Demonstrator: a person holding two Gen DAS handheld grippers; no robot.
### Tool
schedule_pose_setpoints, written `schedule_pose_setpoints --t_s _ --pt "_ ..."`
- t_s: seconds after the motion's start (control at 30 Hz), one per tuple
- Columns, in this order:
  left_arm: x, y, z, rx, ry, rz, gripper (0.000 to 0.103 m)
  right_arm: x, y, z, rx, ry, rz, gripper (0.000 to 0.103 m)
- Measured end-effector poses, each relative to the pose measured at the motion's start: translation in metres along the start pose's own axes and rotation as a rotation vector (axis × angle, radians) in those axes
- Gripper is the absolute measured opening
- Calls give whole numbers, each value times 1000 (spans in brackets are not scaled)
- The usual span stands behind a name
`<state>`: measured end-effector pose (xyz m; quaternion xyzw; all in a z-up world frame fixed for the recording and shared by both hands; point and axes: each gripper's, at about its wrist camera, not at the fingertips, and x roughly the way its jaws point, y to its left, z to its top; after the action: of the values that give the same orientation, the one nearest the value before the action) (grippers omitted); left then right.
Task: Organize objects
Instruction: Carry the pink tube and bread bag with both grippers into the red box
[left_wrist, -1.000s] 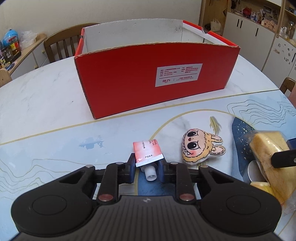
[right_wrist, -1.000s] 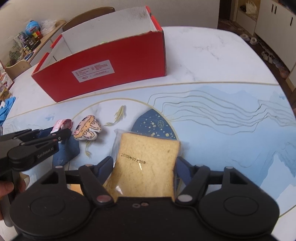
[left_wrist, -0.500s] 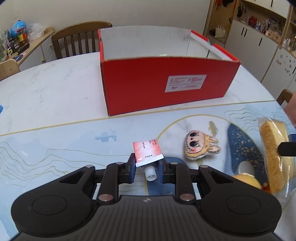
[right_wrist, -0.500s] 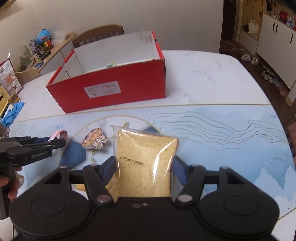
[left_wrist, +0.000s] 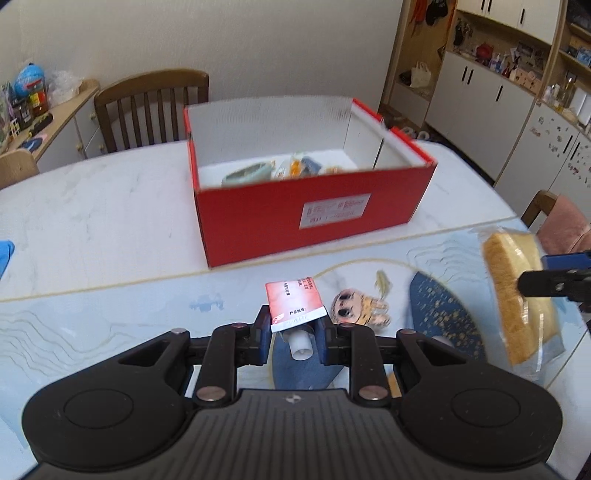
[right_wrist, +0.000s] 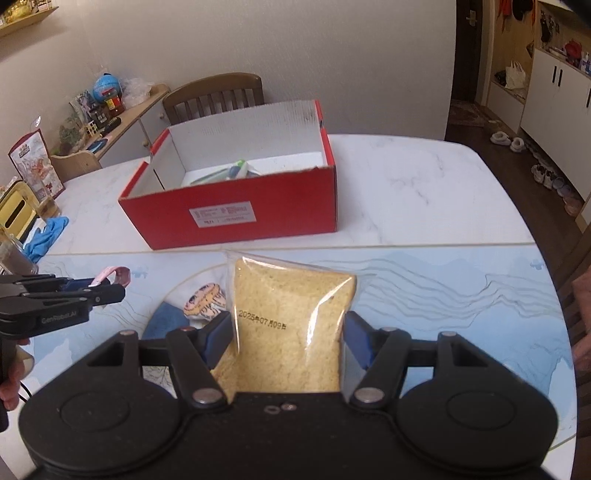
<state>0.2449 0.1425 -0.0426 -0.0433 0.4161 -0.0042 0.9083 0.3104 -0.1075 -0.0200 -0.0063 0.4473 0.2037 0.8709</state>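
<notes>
My left gripper (left_wrist: 291, 332) is shut on a small red and white tube (left_wrist: 294, 303) with a white cap, held above the table. My right gripper (right_wrist: 288, 332) is shut on a bagged slice of bread (right_wrist: 291, 321), also lifted; it shows at the right of the left wrist view (left_wrist: 513, 295). The red box (left_wrist: 310, 218) with a white inside stands open ahead of both grippers (right_wrist: 236, 210) and holds several items. A flat cartoon plush (left_wrist: 360, 306) lies on the mat between the grippers (right_wrist: 205, 300).
The table has a white marble top (left_wrist: 92, 210) and a blue patterned mat (right_wrist: 461, 295). A wooden chair (left_wrist: 151, 107) stands behind the box. A blue glove (right_wrist: 46, 232) and a glass lie at the left edge. Cabinets stand at the right.
Both grippers have risen with their objects, so the inside of the red box now shows. The plush has stayed on the mat.
</notes>
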Motion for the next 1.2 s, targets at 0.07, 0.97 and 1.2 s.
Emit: schedule_pose_setpoints --t_s 0.07,0.97,1.2 --pt "-6 -1 6 3 -15 -7 23 -2 2 4 -16 -4 -8 65" --pt "4 19 99 70 -113 -31 23 28 40 106 -123 -71 0 65" --pt "32 25 118 92 -81 -38 23 57 47 138 -103 -58 5 65"
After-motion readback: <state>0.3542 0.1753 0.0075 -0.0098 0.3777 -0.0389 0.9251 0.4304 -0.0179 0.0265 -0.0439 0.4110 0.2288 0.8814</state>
